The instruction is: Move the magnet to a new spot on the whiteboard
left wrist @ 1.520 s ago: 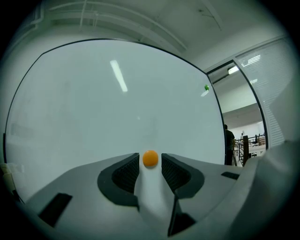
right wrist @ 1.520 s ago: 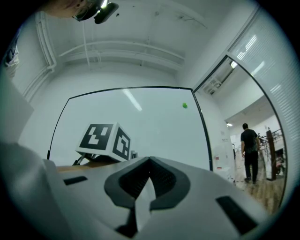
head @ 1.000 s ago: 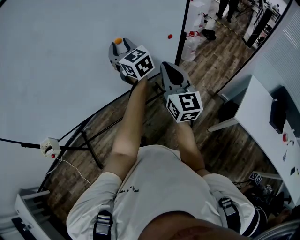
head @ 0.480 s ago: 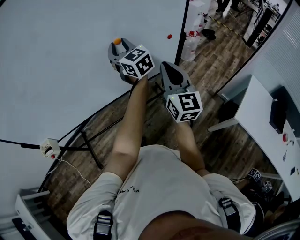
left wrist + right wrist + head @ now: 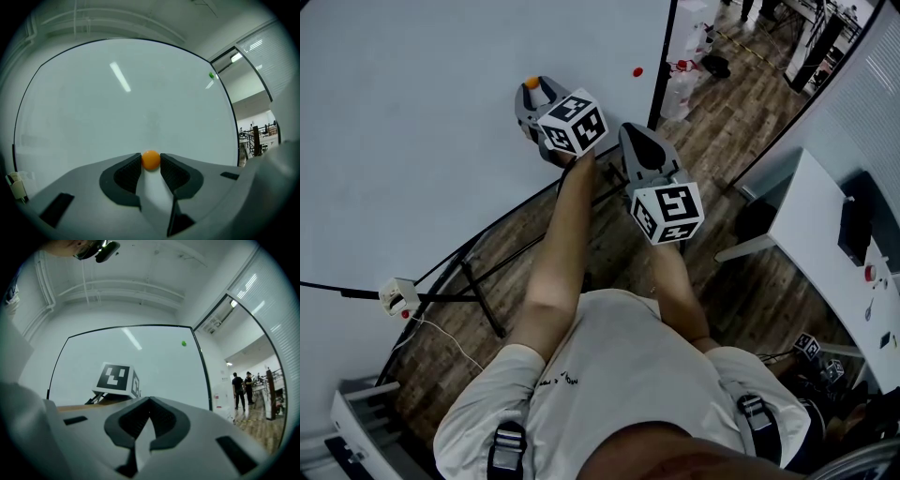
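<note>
A small orange magnet [image 5: 532, 82] sticks to the whiteboard [image 5: 431, 122]. My left gripper [image 5: 533, 86] is held level against the board. Its jaws have just been closing, and both pads touch the sides of the magnet [image 5: 150, 160] in the left gripper view, where the left gripper [image 5: 150, 162] sits low in the centre. My right gripper [image 5: 629, 131] hangs a little right of the left one, short of the board, shut and holding nothing. In its own view the right gripper [image 5: 150, 401] shows its tips meeting.
A red magnet [image 5: 638, 71] sits near the board's right edge. A green magnet [image 5: 211, 75] shows high on the board in both gripper views. The board's stand legs [image 5: 478, 291] and a white box on a cable [image 5: 398, 295] are below. A white table [image 5: 825, 234] stands at right.
The left gripper's jaws have drawn in around the orange magnet. Neither hand has shifted.
</note>
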{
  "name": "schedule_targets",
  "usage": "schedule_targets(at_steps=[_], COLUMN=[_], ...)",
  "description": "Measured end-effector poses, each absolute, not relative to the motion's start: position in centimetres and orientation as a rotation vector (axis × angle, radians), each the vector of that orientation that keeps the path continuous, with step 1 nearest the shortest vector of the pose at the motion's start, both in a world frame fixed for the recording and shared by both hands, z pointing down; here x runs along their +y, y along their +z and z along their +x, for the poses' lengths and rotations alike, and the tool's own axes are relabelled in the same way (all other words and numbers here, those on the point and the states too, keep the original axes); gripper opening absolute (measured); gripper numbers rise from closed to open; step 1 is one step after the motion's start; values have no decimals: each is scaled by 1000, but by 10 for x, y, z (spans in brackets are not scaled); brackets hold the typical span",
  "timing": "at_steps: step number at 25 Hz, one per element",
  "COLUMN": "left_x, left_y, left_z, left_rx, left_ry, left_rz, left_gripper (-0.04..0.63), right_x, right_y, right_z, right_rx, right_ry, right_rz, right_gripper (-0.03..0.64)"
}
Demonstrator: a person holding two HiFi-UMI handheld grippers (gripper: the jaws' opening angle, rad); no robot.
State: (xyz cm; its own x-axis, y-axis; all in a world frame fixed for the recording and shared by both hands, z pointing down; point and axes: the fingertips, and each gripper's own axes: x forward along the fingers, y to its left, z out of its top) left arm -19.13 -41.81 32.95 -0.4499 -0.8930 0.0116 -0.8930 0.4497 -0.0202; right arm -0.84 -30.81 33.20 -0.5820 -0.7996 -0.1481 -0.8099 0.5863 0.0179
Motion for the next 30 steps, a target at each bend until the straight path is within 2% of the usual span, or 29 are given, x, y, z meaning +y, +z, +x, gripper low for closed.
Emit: schedule_targets(at_steps=[18,30], left_x=[-410,-398], left_y=[331,327], left_z=[-193,-169], left_rx=[2654,2561], left_ry=[7,24], left_rz=[-1704,-1785], left_gripper=[118,118], right_x=[-303,-302], right_y=[328,327], right_z=[-9,-4], right_rx=[2683,2666], right_ry=[151,137], right_rz=[-1377,-1401], right_gripper=[14,14])
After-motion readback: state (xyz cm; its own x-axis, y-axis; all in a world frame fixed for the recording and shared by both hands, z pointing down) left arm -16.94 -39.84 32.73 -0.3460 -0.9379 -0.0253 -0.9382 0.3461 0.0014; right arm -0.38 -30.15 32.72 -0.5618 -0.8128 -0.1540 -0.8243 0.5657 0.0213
